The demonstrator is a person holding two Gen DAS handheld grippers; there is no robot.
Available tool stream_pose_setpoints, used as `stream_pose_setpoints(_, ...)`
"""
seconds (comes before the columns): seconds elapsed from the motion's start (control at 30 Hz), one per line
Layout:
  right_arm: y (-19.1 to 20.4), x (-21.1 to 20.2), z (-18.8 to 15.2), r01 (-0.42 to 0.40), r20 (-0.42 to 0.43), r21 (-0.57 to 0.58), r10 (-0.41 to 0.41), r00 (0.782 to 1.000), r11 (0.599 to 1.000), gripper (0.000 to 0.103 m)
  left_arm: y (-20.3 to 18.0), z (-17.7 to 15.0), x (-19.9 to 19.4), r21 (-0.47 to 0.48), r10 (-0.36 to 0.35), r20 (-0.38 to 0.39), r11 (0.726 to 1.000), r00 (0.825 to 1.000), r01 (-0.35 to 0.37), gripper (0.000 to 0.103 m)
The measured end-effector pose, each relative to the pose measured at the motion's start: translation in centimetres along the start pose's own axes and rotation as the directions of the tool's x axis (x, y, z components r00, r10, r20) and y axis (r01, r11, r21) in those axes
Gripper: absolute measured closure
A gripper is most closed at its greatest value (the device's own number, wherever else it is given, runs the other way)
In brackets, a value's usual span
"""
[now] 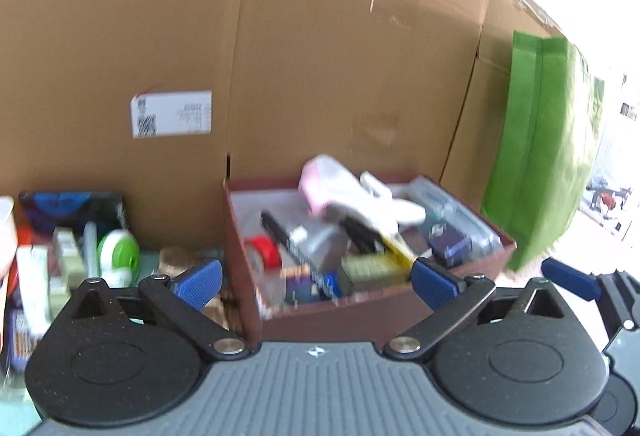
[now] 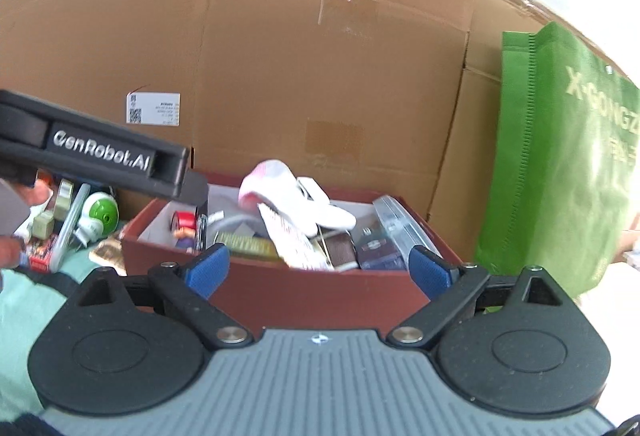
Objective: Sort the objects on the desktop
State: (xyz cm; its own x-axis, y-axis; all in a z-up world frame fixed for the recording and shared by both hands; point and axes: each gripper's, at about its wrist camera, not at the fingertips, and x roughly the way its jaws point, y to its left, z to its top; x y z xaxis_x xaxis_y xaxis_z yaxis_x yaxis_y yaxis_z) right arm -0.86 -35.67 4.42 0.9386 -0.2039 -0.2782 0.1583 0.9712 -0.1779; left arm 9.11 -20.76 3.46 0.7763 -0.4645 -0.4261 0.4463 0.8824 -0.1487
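Note:
A dark red box [image 1: 360, 316] [image 2: 312, 296] stands in front of both grippers, filled with small items: a white and pink sock [image 1: 340, 196] [image 2: 288, 196], a red tape roll [image 1: 266, 252] [image 2: 185, 222], dark packets and a clear case [image 2: 394, 224]. My left gripper [image 1: 316, 282] is open and empty, just short of the box's near wall. My right gripper [image 2: 320, 270] is open and empty, facing the box's front wall. A blue pad of the right gripper [image 1: 572, 282] shows at the right in the left wrist view. The left gripper's black body [image 2: 100, 156] crosses the right wrist view at left.
Loose items lie left of the box: a white and green round device [image 1: 118, 254] [image 2: 102, 214], small cartons [image 1: 68, 256], a blue and black packet [image 1: 72, 212]. Large cardboard boxes [image 1: 320, 56] [image 2: 320, 76] rise behind. A green fabric bag [image 1: 540, 156] [image 2: 560, 156] stands at right.

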Motion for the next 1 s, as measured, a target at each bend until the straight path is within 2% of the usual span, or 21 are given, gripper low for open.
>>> stream_pose_setpoints(0.23, 0.2, -2.4, -1.4, 0.039, -0.039, 0.025, -0.038, 0.998, 0.999, 0.008, -0.3, -2.6, -1.9, 0.017, 0.057, -0.021, 0.998, 0.998, -0.057, 0.000)
stream_pose_setpoints(0.77, 2.2, -3.5, -3.7, 0.096, -0.127, 0.031, -0.091, 0.988, 0.995, 0.005, -0.2, -5.0, -4.0, 0.047, 0.048, -0.058, 0.998, 0.997, -0.045, 0.000)
stream_pose_setpoints(1.0, 2.4, -3.7, -3.7, 0.104, -0.129, 0.045, -0.098, 0.987, 0.994, 0.005, -0.4, -5.5, -4.5, 0.068, 0.027, -0.058, 0.997, 0.998, -0.023, 0.000)
